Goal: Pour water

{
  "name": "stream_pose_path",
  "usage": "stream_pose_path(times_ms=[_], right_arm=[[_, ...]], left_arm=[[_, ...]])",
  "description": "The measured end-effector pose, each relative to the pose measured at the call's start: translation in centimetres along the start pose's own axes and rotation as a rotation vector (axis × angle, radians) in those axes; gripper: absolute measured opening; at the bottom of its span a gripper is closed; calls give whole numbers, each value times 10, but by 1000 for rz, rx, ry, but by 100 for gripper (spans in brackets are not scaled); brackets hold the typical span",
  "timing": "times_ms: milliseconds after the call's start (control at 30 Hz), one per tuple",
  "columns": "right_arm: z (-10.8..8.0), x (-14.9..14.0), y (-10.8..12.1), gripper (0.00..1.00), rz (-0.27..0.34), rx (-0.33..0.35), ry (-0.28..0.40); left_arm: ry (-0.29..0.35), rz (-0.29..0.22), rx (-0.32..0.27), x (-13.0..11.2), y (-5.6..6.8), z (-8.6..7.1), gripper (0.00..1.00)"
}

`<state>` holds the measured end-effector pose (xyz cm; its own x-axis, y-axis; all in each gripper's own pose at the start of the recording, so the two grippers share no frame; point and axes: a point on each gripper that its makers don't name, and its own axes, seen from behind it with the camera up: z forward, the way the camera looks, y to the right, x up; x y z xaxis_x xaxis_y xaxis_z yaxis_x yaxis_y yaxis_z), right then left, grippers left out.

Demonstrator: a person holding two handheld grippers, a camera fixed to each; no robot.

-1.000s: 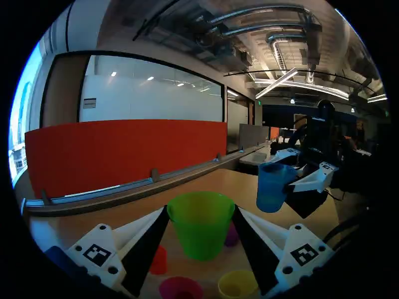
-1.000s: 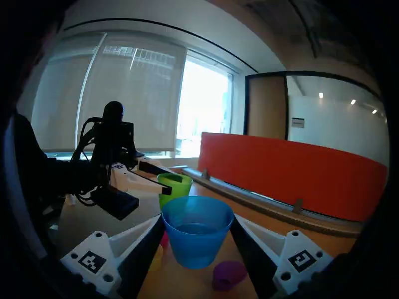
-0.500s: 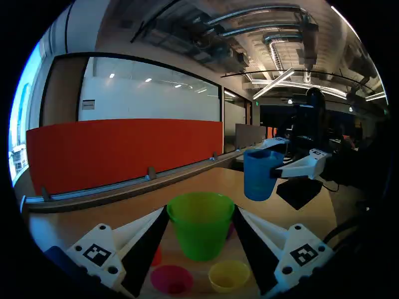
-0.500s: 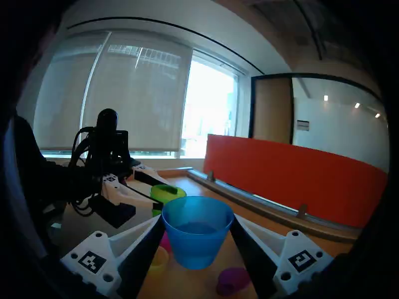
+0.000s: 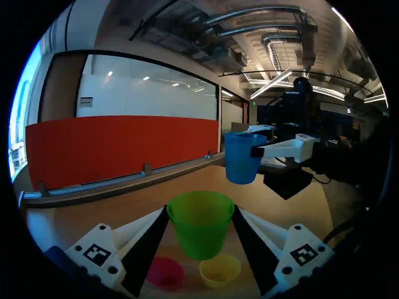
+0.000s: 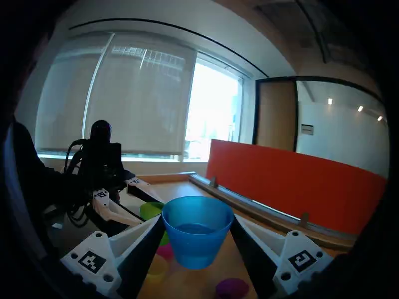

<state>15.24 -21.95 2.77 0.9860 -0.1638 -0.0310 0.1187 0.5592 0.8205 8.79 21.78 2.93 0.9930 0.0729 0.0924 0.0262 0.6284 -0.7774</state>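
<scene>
Left gripper view, your left gripper (image 5: 200,209): both fingers are clamped on the green cup (image 5: 200,226), which stands upright close to the camera.
Beneath the green cup: a pink cup (image 5: 164,273) and a yellow cup (image 5: 219,270) sit side by side on the wooden table (image 5: 99,212).
Farther right: the blue cup (image 5: 241,158) hangs upright in the air, higher than the green cup and apart from it.
Right gripper view, your right gripper (image 6: 198,219): both fingers press on the blue cup, with water (image 6: 195,229) low inside.
Beyond, to the left: the green cup sits lower, between the other gripper's fingers.
Table below: a purple cup (image 6: 232,288).
Background: an orange partition (image 6: 299,184) and a bright window (image 6: 212,114).
</scene>
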Motion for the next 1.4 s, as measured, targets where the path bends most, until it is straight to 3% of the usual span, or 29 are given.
stream_pose_path(times_ms=[500,1400], right_arm=[[19,14,-1,91,-88,36,13],[47,40,-9,91,-416,70,26]], left_arm=[[2,4,-35,-1,6,-2,89],[31,34,-61,3,18,-15,89]])
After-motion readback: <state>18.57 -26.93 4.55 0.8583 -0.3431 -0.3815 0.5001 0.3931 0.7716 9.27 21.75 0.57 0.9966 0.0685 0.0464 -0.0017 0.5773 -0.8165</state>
